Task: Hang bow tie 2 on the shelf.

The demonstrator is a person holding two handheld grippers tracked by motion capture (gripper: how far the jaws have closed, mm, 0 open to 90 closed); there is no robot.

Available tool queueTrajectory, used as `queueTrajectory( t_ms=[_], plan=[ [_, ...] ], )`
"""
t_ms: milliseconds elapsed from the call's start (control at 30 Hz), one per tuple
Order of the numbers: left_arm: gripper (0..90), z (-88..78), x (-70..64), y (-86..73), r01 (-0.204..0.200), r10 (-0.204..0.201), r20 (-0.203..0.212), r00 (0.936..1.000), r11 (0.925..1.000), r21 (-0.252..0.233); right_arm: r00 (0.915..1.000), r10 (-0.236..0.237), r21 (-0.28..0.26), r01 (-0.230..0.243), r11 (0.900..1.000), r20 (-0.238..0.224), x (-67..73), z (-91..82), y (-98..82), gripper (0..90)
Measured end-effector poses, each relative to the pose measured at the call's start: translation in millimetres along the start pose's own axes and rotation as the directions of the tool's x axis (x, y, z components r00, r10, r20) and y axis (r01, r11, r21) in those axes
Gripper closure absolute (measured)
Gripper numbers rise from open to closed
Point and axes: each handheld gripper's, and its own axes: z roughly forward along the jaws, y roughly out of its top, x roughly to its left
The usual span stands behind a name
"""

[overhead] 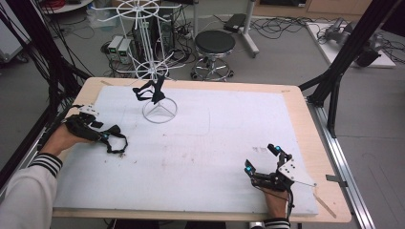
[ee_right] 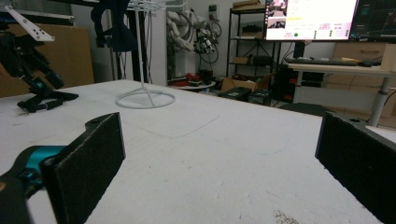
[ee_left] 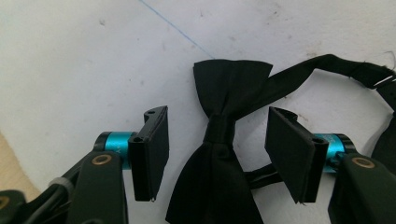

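One black bow tie (overhead: 152, 90) already hangs on the white stand (overhead: 154, 71), upper middle. Another bow tie (ee_left: 219, 154) lies mid-left on the table – the left gripper (ee_left: 217, 154) sits wide open around it, not squeezing yet. The right gripper (overhead: 261, 160), lower right, is wide open and empty.

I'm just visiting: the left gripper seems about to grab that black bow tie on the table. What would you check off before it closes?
1. Left gripper open: ok, jaws stand apart.
2. Bow tie between the jaws: ok, its knot sits midway, touching neither pad.
3. Strap out of the pinch: cannot tell; it passes close behind one pad.
4. Bow tie flat on the white mat: ok.
5. Right gripper out of the way: ok, open and holding nothing at the mat's near right.
6. White stand ready: cannot tell; another dark bow tie already hangs on it.
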Motion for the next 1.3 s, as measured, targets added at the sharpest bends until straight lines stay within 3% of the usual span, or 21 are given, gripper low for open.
queueTrajectory(
  t_ms=[200,233,267,500,700,933,1167,1300],
  plan=[
    [52.2,2.2,0.6,-1.3,0.003,-0.003,-0.007,1.0,0.9996,0.027,1.0,0.006,0.005,-0.006,1.0,-0.001,0.1,-0.4,0.1,0.7],
    [62.9,1.9,1.5,-1.7,-0.006,0.006,-0.007,1.0,0.9991,0.042,1.0,0.006,0.005,-0.006,1.0,-0.001,0.1,-0.4,0.0,0.6],
    [66.3,2.5,1.0,-2.2,0.0,0.001,-0.012,0.9999,0.9985,0.054,1.0,0.006,0.005,-0.006,1.0,-0.001,0.1,-0.4,0.0,0.6],
    [75.5,4.1,-1.8,-0.6,0.006,-0.006,-0.004,1.0,0.9963,0.086,1.0,0.01,0.002,-0.01,1.0,0.0,-0.1,-0.3,0.0,0.6],
    [75.8,2.4,-1.9,-0.2,0.025,-0.024,-0.013,0.9996,0.9961,0.085,0.9999,0.011,0.001,-0.011,1.0,0.0,-0.1,-0.4,0.0,0.7],
    [75.8,-4.7,-2.1,1.1,0.039,-0.038,-0.023,0.999,0.9985,0.038,1.0,0.01,0.0,-0.01,1.0,0.0,-0.3,-0.3,0.0,0.6],
    [75.8,-14.8,-4.1,3.5,0.011,-0.012,-0.042,0.999,0.9996,-0.027,0.9999,0.011,0.003,-0.011,1.0,0.003,0.1,-0.6,0.0,0.7],
    [75.8,-21.7,-7.0,5.6,-0.006,0.002,-0.051,0.9987,0.9966,-0.082,0.9999,0.01,0.003,-0.01,1.0,0.005,0.3,-0.6,0.0,0.6]
  ],
)
